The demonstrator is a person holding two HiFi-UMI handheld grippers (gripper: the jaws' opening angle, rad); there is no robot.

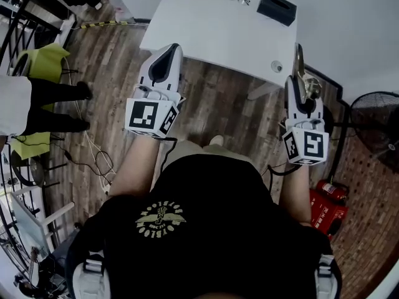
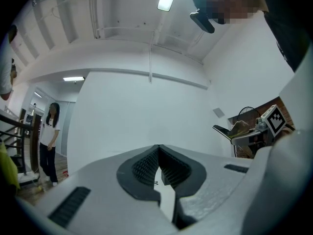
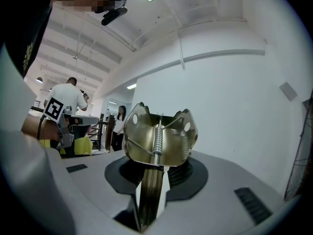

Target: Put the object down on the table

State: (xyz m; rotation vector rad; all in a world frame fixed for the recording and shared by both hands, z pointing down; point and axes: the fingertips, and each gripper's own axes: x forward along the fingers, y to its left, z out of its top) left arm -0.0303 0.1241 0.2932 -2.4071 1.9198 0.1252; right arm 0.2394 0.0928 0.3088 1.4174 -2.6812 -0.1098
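The right gripper [image 1: 298, 92] is clenched on a brass-coloured metal spring clip [image 3: 159, 137], which stands upright between its jaws, just short of the white table [image 1: 206, 27]. The left gripper [image 2: 159, 153] has its jaws closed together with nothing between them.

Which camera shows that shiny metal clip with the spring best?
The right gripper view: the metal clip fills its middle, spring and both holes plain, pinched in the right claw. The head view shows the metal clip only edge-on, as a thin sliver. The left gripper view catches it small at its right.
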